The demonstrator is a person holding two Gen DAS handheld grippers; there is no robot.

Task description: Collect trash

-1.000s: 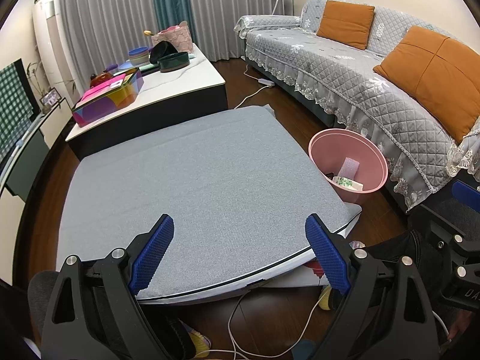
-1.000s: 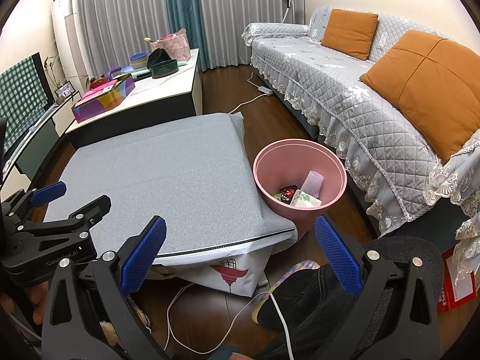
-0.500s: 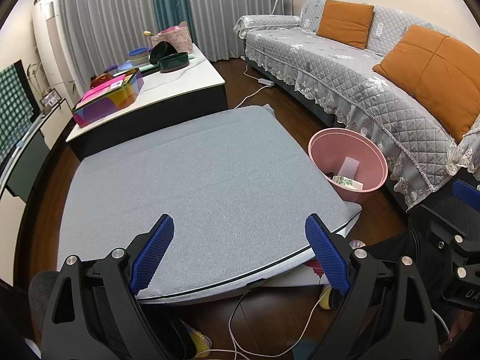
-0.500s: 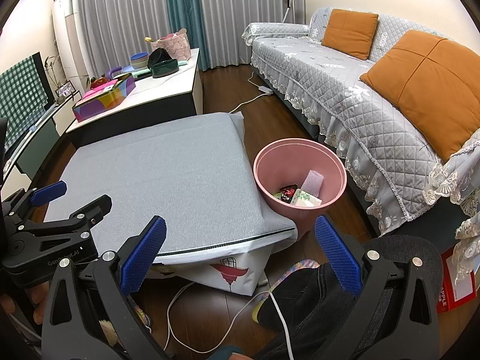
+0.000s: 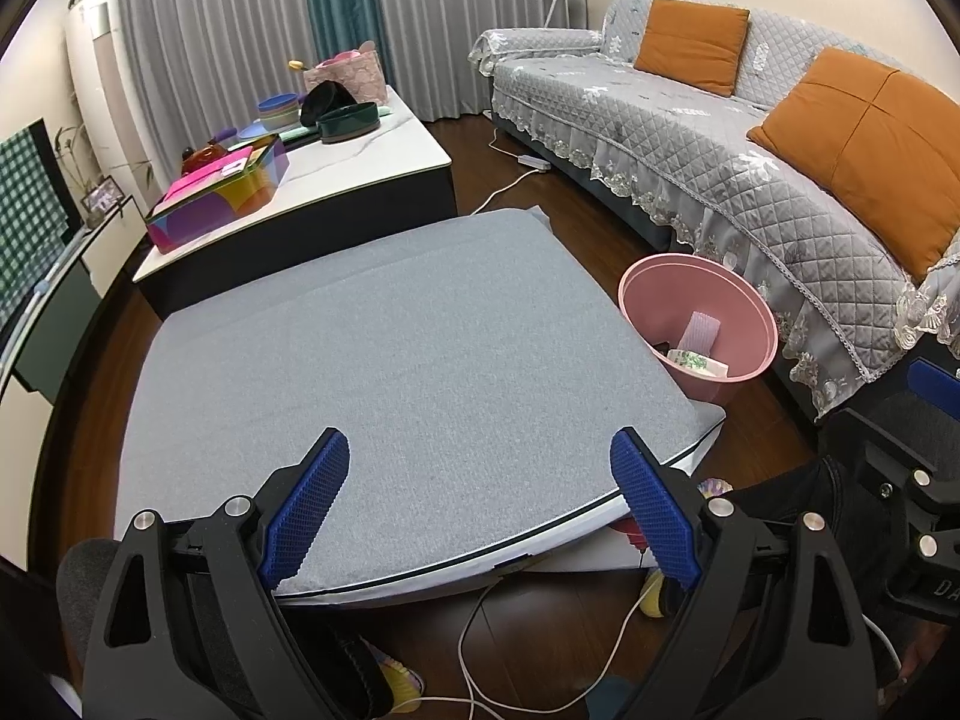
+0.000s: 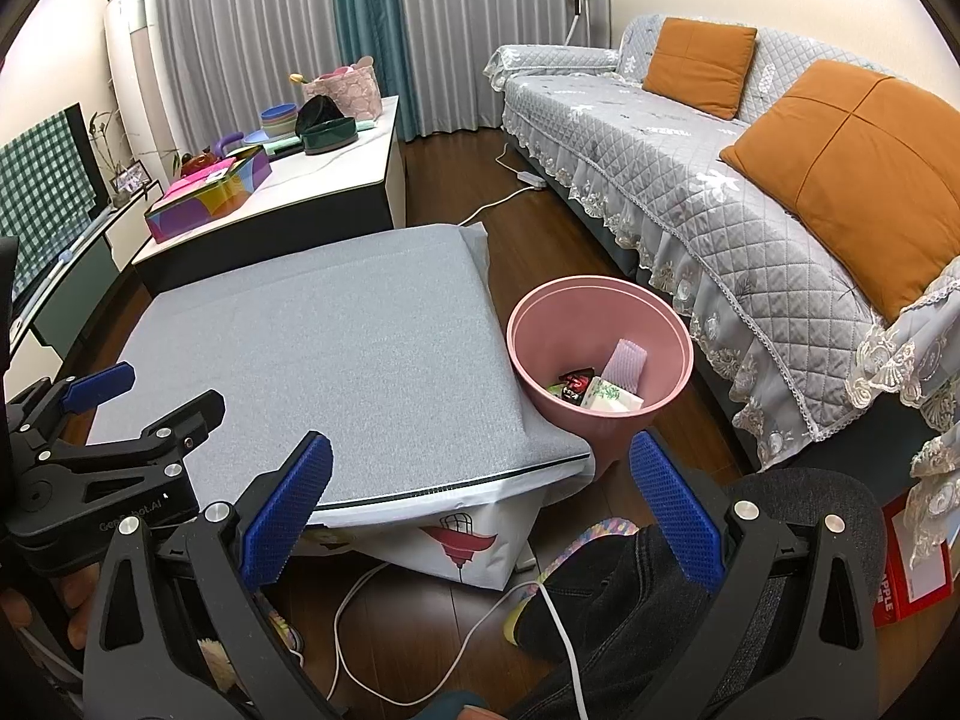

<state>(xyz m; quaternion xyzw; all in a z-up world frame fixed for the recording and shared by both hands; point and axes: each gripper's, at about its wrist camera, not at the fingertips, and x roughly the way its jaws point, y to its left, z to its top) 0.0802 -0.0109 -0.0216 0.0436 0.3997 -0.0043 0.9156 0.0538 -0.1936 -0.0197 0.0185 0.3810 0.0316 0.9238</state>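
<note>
Both claws, left claw (image 5: 480, 504) and right claw (image 6: 480, 510), gape empty, trash (image 6: 600, 387) binned beyond.

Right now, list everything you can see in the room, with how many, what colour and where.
pink bin: one, pink, on the floor between the grey pad and the sofa
trash pieces: several, lilac, red-black and white-green, inside the pink bin
grey pad: one, grey, on the low table in front, nothing on it
sofa: one, grey quilted cover, along the right wall
cushions: two, orange, on the sofa
coffee table: one, white top, dark sides, behind the grey pad
colourful box: one, pink and purple, on the coffee table
white cable: one, white, on the floor near the person's legs
left hand-held gripper: one, black with blue pads, open, empty
right hand-held gripper: one, same colours, open, empty
</note>
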